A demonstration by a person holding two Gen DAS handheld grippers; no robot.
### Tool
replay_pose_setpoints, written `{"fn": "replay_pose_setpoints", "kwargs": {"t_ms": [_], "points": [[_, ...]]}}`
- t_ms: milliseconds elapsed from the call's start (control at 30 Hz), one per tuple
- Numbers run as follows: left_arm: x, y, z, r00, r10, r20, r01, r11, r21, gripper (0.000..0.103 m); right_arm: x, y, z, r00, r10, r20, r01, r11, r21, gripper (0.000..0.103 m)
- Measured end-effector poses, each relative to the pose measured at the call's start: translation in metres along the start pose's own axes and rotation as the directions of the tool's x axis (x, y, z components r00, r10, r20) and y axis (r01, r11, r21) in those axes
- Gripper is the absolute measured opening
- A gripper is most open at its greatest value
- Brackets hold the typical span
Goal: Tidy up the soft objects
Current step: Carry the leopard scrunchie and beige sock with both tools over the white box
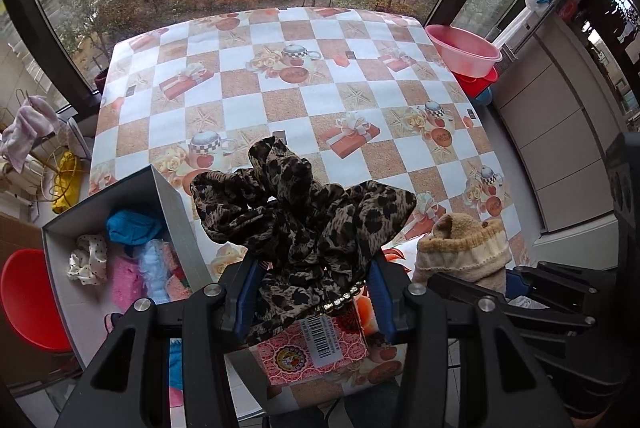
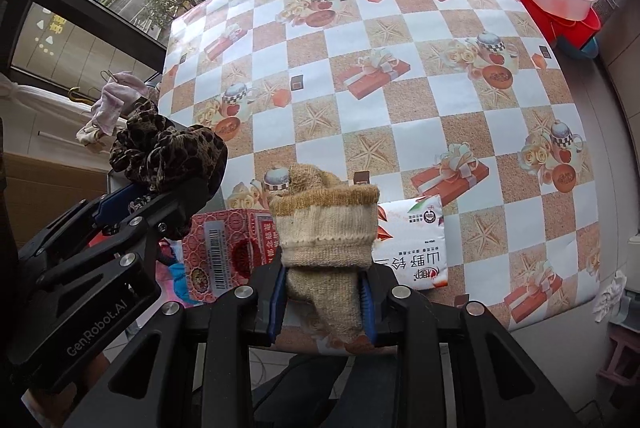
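My left gripper (image 1: 310, 292) is shut on a leopard-print scrunchie (image 1: 304, 212) and holds it above the table's near edge; it also shows in the right wrist view (image 2: 168, 156). My right gripper (image 2: 324, 292) is shut on a beige knitted sock (image 2: 328, 240), held upright over the near edge; the sock also shows in the left wrist view (image 1: 464, 248). A grey open box (image 1: 176, 224) at the left holds a blue cloth (image 1: 132, 224), a dotted white scrunchie (image 1: 88, 260) and pink and light-blue soft items (image 1: 140, 276).
The table has a checkered cloth (image 1: 288, 100). A red patterned box with a barcode (image 2: 224, 256) and a white tissue pack (image 2: 412, 248) lie near the front edge. Pink and red basins (image 1: 464, 48) stand beyond the far right corner. A red chair (image 1: 24, 300) is at left.
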State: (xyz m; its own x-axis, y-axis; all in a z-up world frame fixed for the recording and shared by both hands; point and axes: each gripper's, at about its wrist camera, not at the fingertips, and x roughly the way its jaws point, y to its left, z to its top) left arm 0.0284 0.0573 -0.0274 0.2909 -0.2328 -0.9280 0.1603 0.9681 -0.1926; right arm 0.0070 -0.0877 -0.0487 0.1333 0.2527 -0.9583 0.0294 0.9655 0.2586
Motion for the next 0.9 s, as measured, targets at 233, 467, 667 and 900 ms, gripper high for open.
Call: {"fn": "replay_pose_setpoints", "kwargs": {"t_ms": [233,467,667,900], "points": [[-0.018,0.040,-0.008,0.999,0.024,0.032,-0.022,0.997,-0.076,0.051,-0.003,0.045,0.001,1.000,0.007,0.014,-0.006,0.996,-0.089,0.032],[-0.031,0.089,-0.026,0.997,0.058,0.048,-0.049,0.982,-0.184,0.051,0.004,0.091,0.003,1.000,0.014,0.001,-0.014,0.982,-0.189,0.032],[-0.038,0.125,-0.043,0.995,0.088,0.050,-0.072,0.963,-0.261,0.051,0.009,0.126,0.001,1.000,0.014,-0.010,-0.016,0.964,-0.265,0.032],[-0.038,0.159,-0.069,0.992,0.122,0.023,-0.108,0.939,-0.327,0.051,0.019,0.166,-0.002,0.999,0.019,-0.035,-0.031,0.935,-0.352,0.032]]}}
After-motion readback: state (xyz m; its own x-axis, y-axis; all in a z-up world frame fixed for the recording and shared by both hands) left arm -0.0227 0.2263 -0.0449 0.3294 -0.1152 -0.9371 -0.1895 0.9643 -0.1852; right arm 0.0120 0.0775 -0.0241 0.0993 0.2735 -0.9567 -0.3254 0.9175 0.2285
